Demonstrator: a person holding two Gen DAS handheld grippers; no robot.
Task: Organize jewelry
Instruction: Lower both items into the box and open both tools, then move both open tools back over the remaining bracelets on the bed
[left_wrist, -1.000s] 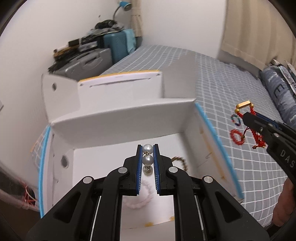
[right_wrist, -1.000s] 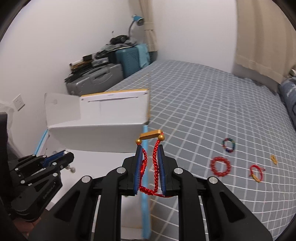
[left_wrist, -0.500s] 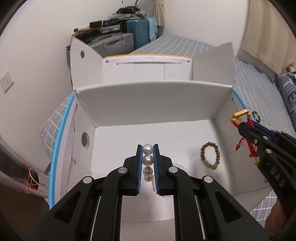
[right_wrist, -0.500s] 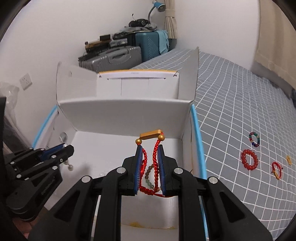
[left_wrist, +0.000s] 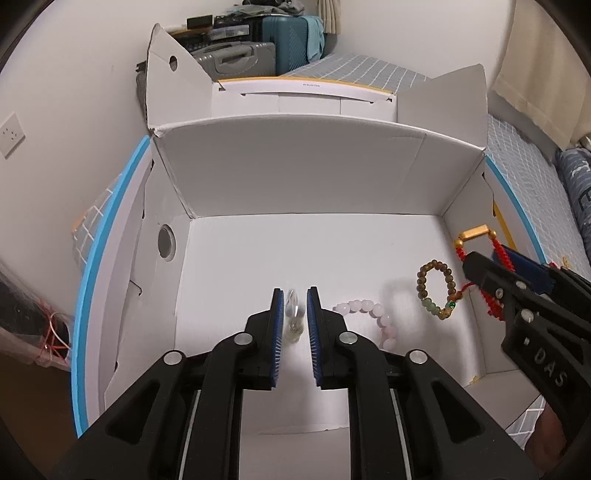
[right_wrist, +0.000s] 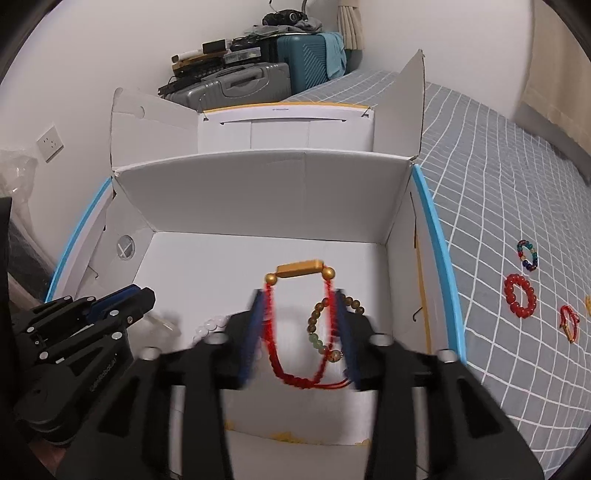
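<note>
A: While the left wrist view is looking down into the white cardboard box (left_wrist: 303, 177), what's the left gripper (left_wrist: 295, 314) doing?

B: Its jaws are standing apart. The pearl earring (left_wrist: 293, 314) is showing blurred between them, long axis running away from the camera; can't tell whether it's touching either pad. A pink bead bracelet (left_wrist: 369, 314) and a brown bead bracelet (left_wrist: 436, 291) are lying flat on the box floor, right of it.

A: Right gripper there?

B: The right gripper (left_wrist: 487, 266) is coming in from the right with the red cord bracelet (left_wrist: 476, 240), gold bar end pointing up.

A: Right wrist view?

B: Right gripper (right_wrist: 301, 317) is blurring, jaws spread wide; the red cord bracelet (right_wrist: 299, 325) is hanging between them over the box floor, long axis upright, gold bar on top. Grip on the cord: cannot tell. Red bead bracelet (right_wrist: 520, 295), a multicolour one (right_wrist: 527, 254) and another red cord one (right_wrist: 569, 323) are lying on the grey checked bedspread (right_wrist: 480, 166).
</note>
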